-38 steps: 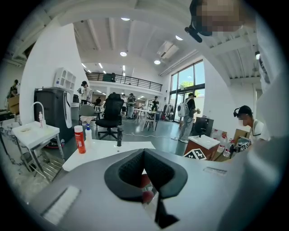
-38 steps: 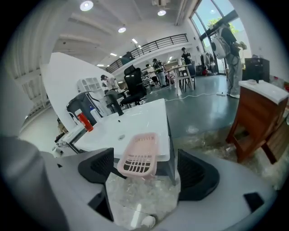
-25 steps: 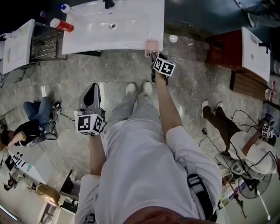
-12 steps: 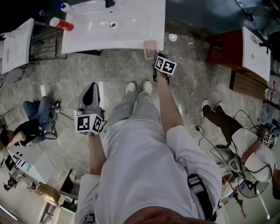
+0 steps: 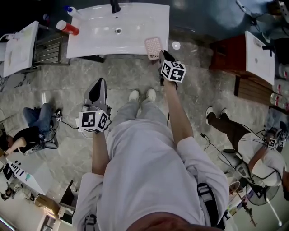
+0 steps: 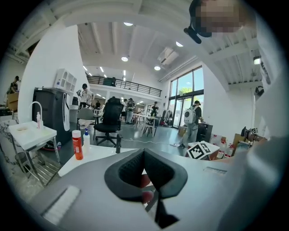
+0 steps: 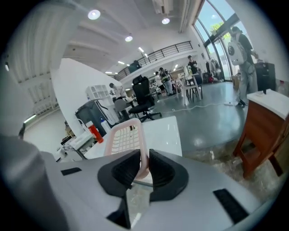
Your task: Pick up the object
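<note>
A small pink slotted basket [image 5: 153, 47] hangs over the front right corner of the white sink counter [image 5: 135, 34]. My right gripper [image 5: 161, 55] is shut on its rim. In the right gripper view the basket [image 7: 124, 137] stands upright with its wall pinched between the two black pads of the right gripper [image 7: 144, 164]. My left gripper [image 5: 97, 88] hangs lower at the left over the floor, away from the counter. In the left gripper view the left gripper [image 6: 144, 153] has its pads meeting at the tip and grips nothing.
On the counter's far left stand a red bottle [image 5: 67, 28] and a white spray bottle [image 5: 72, 10]; a black tap [image 5: 115, 6] sits at its back. A white table [image 5: 18, 47] is at the left, a red-brown cabinet [image 5: 230, 52] at the right. People sit on the floor [image 5: 31, 131] [image 5: 235, 131].
The right gripper's jaws have closed on the basket's rim. The basket now sits a little higher and tilted at the counter's corner. The left gripper has risen slightly.
</note>
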`<state>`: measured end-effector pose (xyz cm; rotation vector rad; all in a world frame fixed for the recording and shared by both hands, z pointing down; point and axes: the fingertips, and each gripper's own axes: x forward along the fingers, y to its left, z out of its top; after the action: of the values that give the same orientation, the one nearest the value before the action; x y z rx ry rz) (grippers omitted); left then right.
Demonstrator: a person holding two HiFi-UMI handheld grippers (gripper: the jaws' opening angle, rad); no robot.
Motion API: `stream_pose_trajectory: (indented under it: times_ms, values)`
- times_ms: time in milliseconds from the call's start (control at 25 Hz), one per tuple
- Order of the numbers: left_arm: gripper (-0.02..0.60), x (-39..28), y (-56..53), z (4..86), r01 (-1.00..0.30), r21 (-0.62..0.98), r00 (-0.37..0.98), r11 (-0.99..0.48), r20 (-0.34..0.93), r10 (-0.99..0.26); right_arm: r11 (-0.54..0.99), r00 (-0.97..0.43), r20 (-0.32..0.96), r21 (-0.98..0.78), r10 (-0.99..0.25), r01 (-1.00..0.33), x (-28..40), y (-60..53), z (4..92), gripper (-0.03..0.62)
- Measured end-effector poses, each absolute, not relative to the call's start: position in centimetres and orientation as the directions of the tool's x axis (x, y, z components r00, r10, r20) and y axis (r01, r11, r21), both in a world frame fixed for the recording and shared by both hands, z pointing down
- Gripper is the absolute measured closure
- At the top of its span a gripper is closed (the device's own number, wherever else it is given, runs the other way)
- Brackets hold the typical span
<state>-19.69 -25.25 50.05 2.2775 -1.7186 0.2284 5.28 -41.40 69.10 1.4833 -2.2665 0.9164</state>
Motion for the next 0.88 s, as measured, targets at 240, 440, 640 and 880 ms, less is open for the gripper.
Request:
stream_pose_trajectory:
  times_ms: [240,440,640,880]
  values:
    - [0.581,-18.3,-27.6,46.2,-0.943,0.111,0.331,-0.315,0.186,-0.925,0.372,-0.480,0.387,-0.323,-0.787,-0.870,4.3,-40.3,59.2,0.531]
    - [0.581,-16.3,-30.1,43.0,-0.922,0.080,0.385,-0.378,0.095,-0.918,0.423,-0.488,0.255,-0.272,-0.835,-0.865,4.8,-40.4,51.9,0.533]
    - [0.581,-14.3,-31.0,40.1,-0.904,0.056,0.426,-0.424,0.057,-0.903,0.469,-0.497,0.141,-0.188,-0.856,-0.863,5.2,-38.3,44.8,0.532]
    - [0.581,-12.3,-32.2,36.2,-0.881,0.029,0.472,-0.472,-0.003,-0.882,0.510,-0.513,0.005,-0.105,-0.858,-0.854,5.4,-36.5,36.8,0.533]
